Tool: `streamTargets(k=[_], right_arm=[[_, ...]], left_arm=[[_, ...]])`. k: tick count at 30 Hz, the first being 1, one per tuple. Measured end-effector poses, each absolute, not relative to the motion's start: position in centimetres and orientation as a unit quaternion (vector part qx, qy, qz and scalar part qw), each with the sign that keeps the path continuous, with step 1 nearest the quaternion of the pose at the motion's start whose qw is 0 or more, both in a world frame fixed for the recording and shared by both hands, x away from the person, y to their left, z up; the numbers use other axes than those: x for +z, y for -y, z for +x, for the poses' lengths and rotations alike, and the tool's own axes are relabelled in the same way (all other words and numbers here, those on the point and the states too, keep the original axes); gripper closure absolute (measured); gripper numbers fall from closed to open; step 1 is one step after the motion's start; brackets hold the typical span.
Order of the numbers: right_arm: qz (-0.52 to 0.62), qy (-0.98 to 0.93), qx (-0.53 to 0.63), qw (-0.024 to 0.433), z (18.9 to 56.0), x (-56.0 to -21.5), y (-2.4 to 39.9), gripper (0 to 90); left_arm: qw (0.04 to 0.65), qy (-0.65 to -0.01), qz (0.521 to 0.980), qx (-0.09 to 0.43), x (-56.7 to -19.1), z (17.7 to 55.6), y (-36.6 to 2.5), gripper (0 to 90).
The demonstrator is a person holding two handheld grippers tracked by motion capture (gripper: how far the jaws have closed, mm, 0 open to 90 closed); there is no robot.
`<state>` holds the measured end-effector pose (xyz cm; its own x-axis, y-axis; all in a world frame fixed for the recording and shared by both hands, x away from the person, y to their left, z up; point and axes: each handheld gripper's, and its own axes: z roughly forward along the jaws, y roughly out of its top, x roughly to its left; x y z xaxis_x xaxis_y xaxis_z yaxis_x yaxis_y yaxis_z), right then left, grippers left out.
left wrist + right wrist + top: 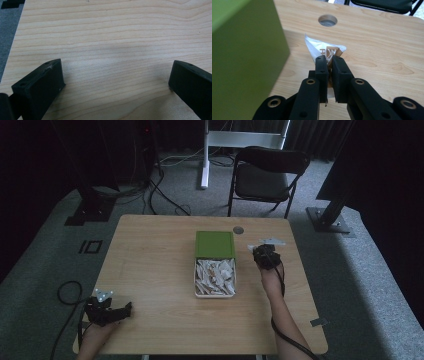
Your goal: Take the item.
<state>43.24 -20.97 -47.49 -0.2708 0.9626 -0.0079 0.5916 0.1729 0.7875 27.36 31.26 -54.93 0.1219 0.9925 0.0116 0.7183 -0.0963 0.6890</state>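
Nearest to us, the left gripper [107, 309] sits at the table's [150, 270] near left corner, its jaws spread wide over bare wood with nothing between them. In the left gripper view the table's left edge runs close by, grey carpet [7, 35] beyond it; to the other side we see open wood.

Mid-table stands a white box [215, 293] full of pale sachets, its long axis running away from us, its green lid [215, 244] raised at the far end. Bare wood lies open on both sides of it.

Farther out, right of the lid, the right gripper [256, 251] hangs just beside the box. In the right gripper view its jaws are pressed together on a small white-and-brown sachet [329, 51], which sticks out ahead of the tips toward the round cable hole [327, 20] near the far edge. The sachet's print shows there; from above it is only a pale fleck. Its long axis we cannot tell.

Beyond the table stands a black folding chair [267, 175].
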Motion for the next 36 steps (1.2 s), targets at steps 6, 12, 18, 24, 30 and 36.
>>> streamTargets(k=[6, 12, 18, 24, 30, 36], right_arm=[[0.552, -0.72, 0.336, 0.253, 44.3, -49.4, 21.3, 83.6], [0.566, -0.718, 0.327, 0.239, 45.3, -51.4, 21.4, 83.7], [0.581, -0.713, 0.321, 0.227, 46.2, -52.3, 21.4, 83.6], [0.581, -0.718, 0.305, 0.234, 47.1, -52.8, 21.1, 83.6], [0.596, -0.707, 0.314, 0.216, 47.5, -53.2, 21.3, 73.2], [0.606, -0.691, 0.342, 0.196, 47.2, -52.6, 21.8, 50.3]], left_arm=[[0.275, -0.614, 0.696, 0.25, -54.9, 27.4, -31.3, 0.6], [0.275, -0.614, 0.696, 0.25, -54.9, 27.4, -31.2, 0.6], [0.275, -0.614, 0.696, 0.25, -54.9, 27.4, -31.2, 0.7], [0.275, -0.614, 0.697, 0.25, -54.9, 27.4, -31.3, 0.7], [0.275, -0.614, 0.696, 0.25, -54.9, 27.4, -31.3, 0.7], [0.275, -0.614, 0.696, 0.25, -54.9, 27.4, -31.2, 0.6]])
